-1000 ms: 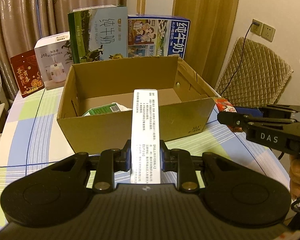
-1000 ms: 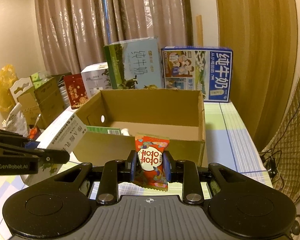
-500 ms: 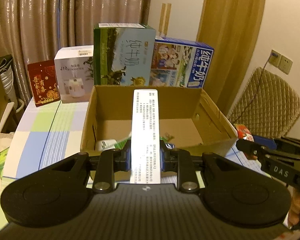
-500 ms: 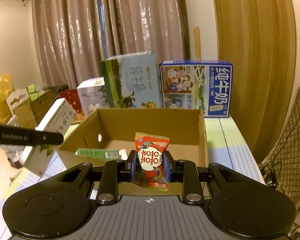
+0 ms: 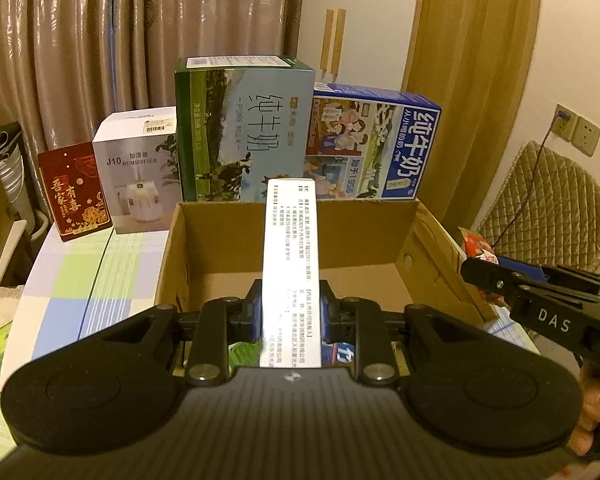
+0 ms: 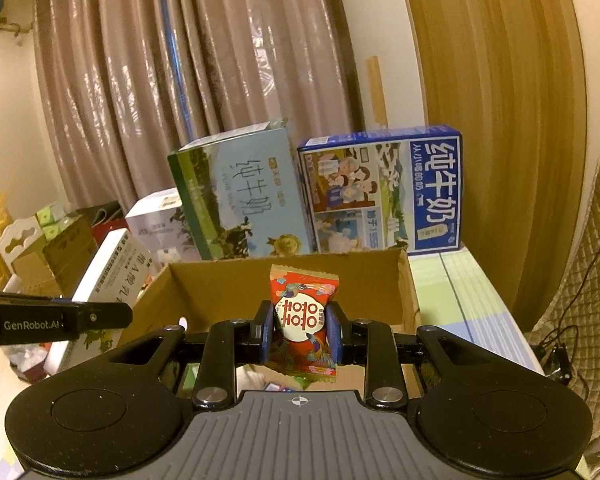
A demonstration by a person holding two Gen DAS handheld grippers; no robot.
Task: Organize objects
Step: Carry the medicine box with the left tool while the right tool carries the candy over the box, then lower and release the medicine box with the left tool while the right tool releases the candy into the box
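My left gripper [image 5: 291, 312] is shut on a long white medicine box [image 5: 291, 256] with black print, held above the near edge of the open cardboard box [image 5: 432, 236]. My right gripper [image 6: 300, 330] is shut on a red candy packet [image 6: 302, 320], held over the same cardboard box [image 6: 406, 292]. The right gripper shows at the right of the left wrist view [image 5: 540, 300] with the red packet [image 5: 476, 246]. The left gripper shows at the left of the right wrist view [image 6: 56, 318] with the white box [image 6: 116, 276]. A green item [image 5: 242, 354] lies in the box, mostly hidden.
Two large milk cartons, green [image 5: 244, 132] and blue [image 5: 374, 146], stand behind the cardboard box. A white humidifier box [image 5: 138, 172] and a red gift box [image 5: 74, 196] stand to the left. The checked tablecloth [image 5: 80, 280] covers the table. A quilted chair [image 5: 548, 200] is at the right.
Both grippers have risen and moved forward over the cardboard box with their items still held. The box front wall has dropped below the fingers in both views.
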